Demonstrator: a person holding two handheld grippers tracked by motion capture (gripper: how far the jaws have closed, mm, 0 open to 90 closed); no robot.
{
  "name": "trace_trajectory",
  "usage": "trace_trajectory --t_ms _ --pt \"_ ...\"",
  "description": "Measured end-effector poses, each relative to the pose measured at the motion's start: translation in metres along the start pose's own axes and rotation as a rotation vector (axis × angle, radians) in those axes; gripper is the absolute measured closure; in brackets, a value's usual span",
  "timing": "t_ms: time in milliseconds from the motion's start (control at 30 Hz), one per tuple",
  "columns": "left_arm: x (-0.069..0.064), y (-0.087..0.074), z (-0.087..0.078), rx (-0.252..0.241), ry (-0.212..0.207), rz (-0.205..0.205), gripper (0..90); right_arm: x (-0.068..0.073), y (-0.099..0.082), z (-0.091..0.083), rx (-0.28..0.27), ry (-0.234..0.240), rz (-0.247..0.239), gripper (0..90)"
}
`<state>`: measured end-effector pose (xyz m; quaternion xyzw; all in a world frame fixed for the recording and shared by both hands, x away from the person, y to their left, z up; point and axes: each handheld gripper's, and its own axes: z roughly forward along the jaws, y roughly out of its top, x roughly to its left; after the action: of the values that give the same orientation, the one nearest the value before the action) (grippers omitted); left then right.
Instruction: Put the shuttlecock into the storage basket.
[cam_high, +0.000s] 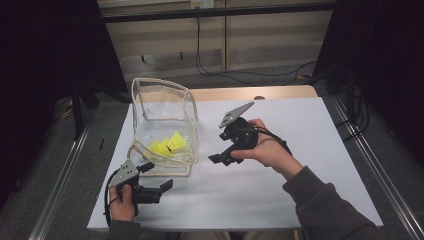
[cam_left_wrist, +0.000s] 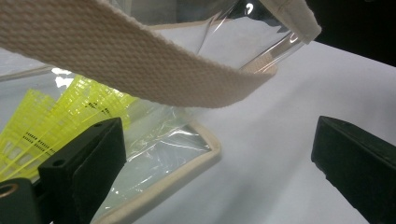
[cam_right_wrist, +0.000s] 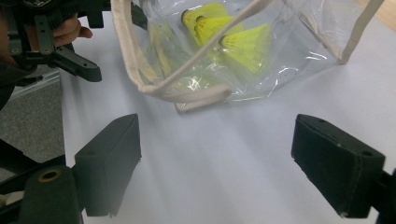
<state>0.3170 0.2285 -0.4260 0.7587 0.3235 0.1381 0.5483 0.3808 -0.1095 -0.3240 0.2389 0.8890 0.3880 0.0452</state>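
Observation:
A clear plastic bag (cam_high: 162, 120) with beige trim stands left of centre on the white table sheet. Three yellow shuttlecocks (cam_high: 169, 146) lie inside it, cork ends (cam_right_wrist: 201, 19) away from my right gripper. My left gripper (cam_high: 157, 176) is open at the bag's near corner, its jaws either side of bare sheet, and the bag's beige strap (cam_left_wrist: 140, 60) hangs across just above them. The shuttlecocks (cam_left_wrist: 56, 116) show through the plastic behind its left jaw. My right gripper (cam_high: 220, 148) is open and empty, held above the sheet to the right of the bag (cam_right_wrist: 233, 51) and facing it.
The white sheet (cam_high: 300, 165) covers a wooden table whose far edge (cam_high: 240, 92) shows behind the bag. Metal rails run along both sides. Cables lie on the floor beyond the table. A person's hands and a grey sleeve (cam_high: 325, 210) come in from the bottom.

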Motion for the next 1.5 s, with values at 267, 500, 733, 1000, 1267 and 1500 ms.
trace_trajectory --t_ms 267,500,733,1000,1267,1500 --pt "0.0 0.0 0.001 0.001 -0.001 0.0 3.0 -0.004 -0.014 -0.002 -0.007 -0.012 0.018 15.7" --pt "0.0 0.0 0.001 0.001 0.0 0.0 3.0 -0.01 -0.029 -0.002 -0.004 -0.024 0.039 15.4" --pt "0.0 0.0 0.001 0.002 -0.001 0.0 3.0 -0.014 -0.042 -0.005 -0.025 -0.035 0.059 15.4" --pt "0.0 0.0 0.001 0.002 0.0 0.0 3.0 -0.019 -0.055 -0.011 -0.046 -0.053 0.077 15.3" --pt "0.0 0.0 0.001 0.003 -0.001 0.0 3.0 -0.023 -0.069 -0.015 -0.046 -0.067 0.099 15.3" --pt "0.0 0.0 0.001 0.005 -0.001 0.0 3.0 -0.027 -0.083 -0.017 -0.049 -0.073 0.114 15.2"
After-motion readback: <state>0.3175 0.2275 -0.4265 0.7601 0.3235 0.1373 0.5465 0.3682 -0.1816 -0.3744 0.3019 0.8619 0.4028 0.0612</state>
